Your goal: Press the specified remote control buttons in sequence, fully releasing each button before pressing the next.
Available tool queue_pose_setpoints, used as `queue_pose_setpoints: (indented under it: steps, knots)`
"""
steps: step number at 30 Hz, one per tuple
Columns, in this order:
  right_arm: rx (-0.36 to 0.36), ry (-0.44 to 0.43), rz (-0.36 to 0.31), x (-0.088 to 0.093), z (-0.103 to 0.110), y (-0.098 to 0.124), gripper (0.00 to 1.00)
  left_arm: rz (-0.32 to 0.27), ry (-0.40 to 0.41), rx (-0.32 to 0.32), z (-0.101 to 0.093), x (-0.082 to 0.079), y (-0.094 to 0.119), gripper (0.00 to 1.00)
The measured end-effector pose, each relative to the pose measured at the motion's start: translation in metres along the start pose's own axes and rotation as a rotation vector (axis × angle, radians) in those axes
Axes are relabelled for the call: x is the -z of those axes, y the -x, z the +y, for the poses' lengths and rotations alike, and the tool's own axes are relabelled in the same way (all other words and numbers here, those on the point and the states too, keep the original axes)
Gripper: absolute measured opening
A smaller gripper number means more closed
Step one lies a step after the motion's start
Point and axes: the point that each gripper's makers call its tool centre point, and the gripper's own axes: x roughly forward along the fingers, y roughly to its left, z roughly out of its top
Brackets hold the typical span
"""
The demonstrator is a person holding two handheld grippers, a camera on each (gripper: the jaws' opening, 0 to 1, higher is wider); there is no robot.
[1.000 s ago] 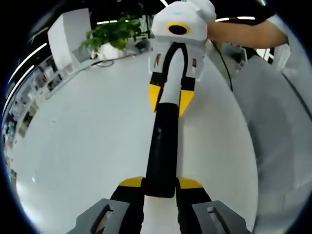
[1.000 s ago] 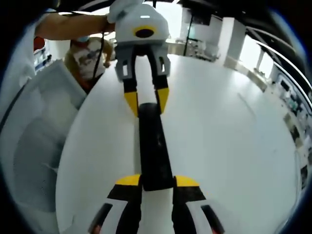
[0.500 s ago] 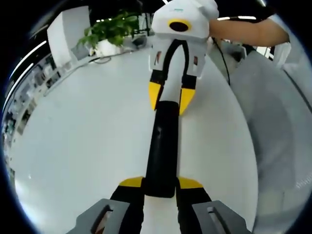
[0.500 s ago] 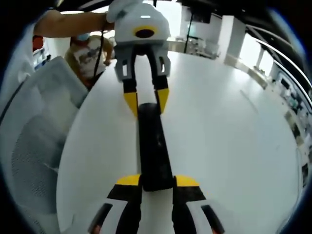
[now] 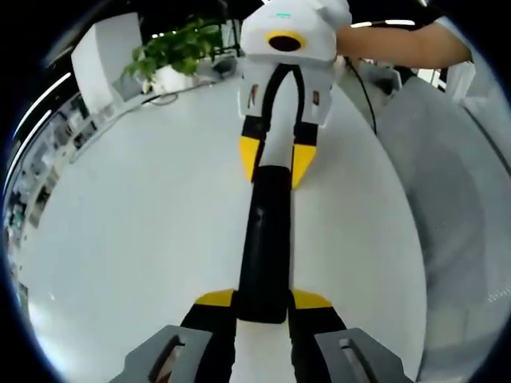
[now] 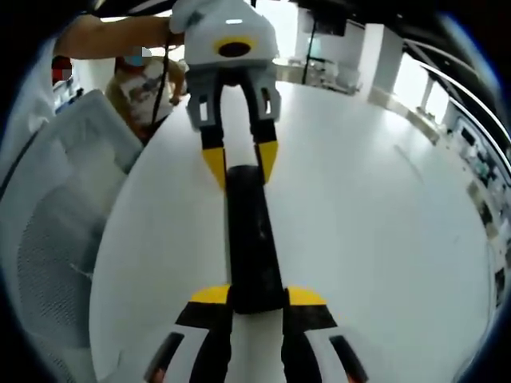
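Two handheld grippers clamp one black remote control end to end above a round white table. In the left gripper view, the left gripper has its yellow-tipped jaws closed narrow on the near end of the remote, one tip on each long side; the remote runs straight up the frame btwn them, lengthwise along the jaw axis. At its far end the right gripper comes in from the opposite direction, its yellow tips pinching the other end, white body and dark lens housing behind it, w/ a person's bare forearm reaching in from the upper right. The right gripper view mirrors this: the right gripper is shut on the near end of the remote, the bar again centred btwn the tips, and the left gripper grips the far end, held by a hand at the top. No buttons can be made out on the dark surface in either view. Beyond the table edge, a potted green plant stands at upper left of the left gripper view; a white mesh chair sits beside the table at left of the right gripper view, w/ a second person in the background.
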Motion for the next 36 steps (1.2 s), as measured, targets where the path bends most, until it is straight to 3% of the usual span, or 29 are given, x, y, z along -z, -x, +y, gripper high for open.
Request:
queue_pose_setpoints:
  steps: [9,18,36]
  knots:
    - [-0.015,0.007,0.015,-0.0002,-0.0016,-0.0006,0.20,0.016,0.001,0.015,0.0007,0.0008,-0.0010,0.24]
    - [-0.013,0.003,0.009,0.0008,-0.0035,-0.0005,0.20,-0.054,0.016,0.018,0.0011,0.0008,0.0008,0.24]
    - [-0.025,0.021,0.041,0.0035,-0.0048,-0.0008,0.20,-0.023,0.000,0.022,0.0012,-0.0002,0.0012,0.23]
